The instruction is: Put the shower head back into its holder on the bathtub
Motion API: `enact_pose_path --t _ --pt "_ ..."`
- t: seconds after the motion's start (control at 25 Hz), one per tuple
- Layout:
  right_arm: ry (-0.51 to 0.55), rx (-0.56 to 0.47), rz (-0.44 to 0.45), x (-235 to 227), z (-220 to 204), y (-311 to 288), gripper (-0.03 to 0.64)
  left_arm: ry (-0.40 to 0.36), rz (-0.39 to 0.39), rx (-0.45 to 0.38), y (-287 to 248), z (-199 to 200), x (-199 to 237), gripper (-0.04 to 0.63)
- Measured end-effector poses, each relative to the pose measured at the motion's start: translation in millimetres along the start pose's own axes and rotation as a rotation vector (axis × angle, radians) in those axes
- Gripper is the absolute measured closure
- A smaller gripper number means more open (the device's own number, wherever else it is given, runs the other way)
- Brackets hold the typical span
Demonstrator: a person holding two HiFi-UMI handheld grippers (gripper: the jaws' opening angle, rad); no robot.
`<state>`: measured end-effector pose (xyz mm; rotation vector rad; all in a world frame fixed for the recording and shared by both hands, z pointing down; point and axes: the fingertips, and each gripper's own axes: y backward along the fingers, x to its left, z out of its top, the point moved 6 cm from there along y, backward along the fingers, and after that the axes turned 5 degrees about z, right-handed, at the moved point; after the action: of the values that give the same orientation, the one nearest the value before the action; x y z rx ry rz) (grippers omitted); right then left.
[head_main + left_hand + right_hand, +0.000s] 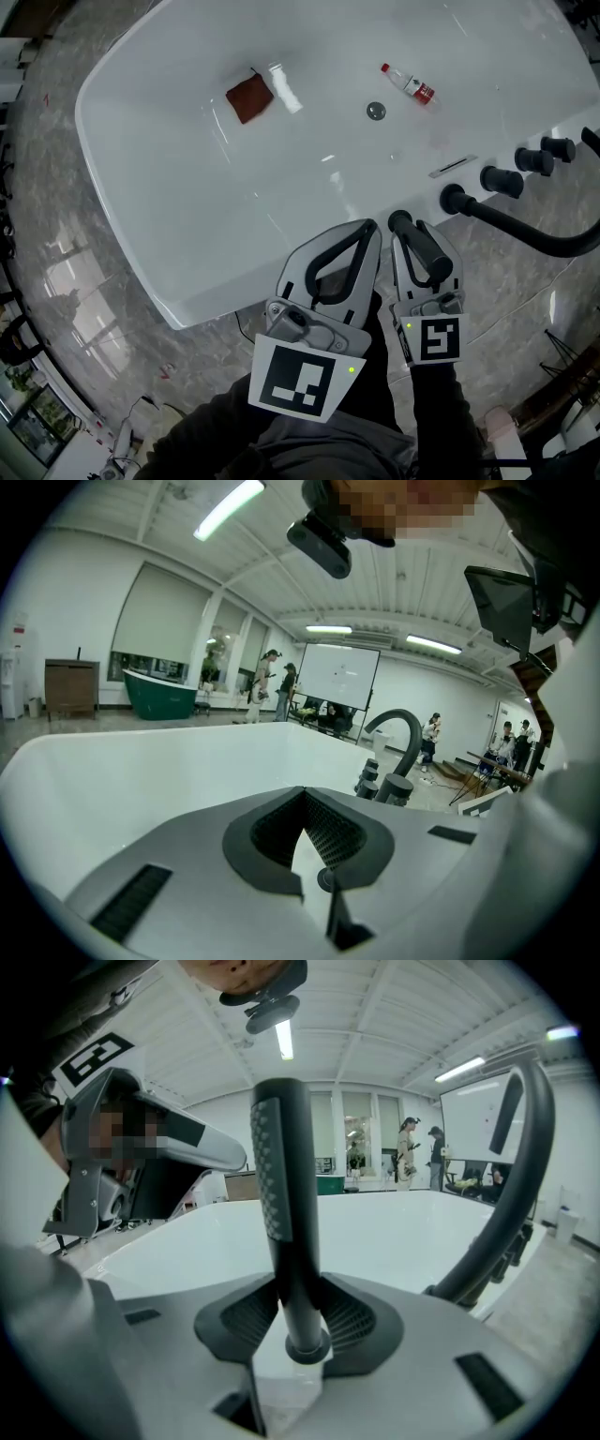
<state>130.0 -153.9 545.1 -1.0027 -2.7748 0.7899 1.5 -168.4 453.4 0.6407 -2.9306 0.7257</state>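
shower head (424, 251) clamped in right gripper (418, 234), left gripper (369, 229) jaws closed, at bathtub (187, 187) on marble floor (84, 281).

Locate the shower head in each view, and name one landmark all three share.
Head view: the shower head is in the lower middle, slightly right of centre.
Left gripper view: it cannot be made out.
Right gripper view: it stands upright at centre, between the jaws.
Shared landmark: the curved black spout, at right in the head view, right of centre in the left gripper view, at right in the right gripper view.
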Motion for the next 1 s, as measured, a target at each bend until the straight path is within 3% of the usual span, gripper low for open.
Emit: enact_pose_path --t 0.2,0.36,1.0 --pt "-0.03 0.003 0.004 1 -1 -1 0.47 0.012 0.016 0.032 9 -2 3 0.592" --pt "-0.054 0.005 0.003 -2 -4 -2 0.42 0.035 0.029 0.035 13 -3 3 0.592" --pt "-0.036 0.006 -0.001 4 -5 -2 0.411 0.036 0.039 0.025 21 -6 1 0.592"
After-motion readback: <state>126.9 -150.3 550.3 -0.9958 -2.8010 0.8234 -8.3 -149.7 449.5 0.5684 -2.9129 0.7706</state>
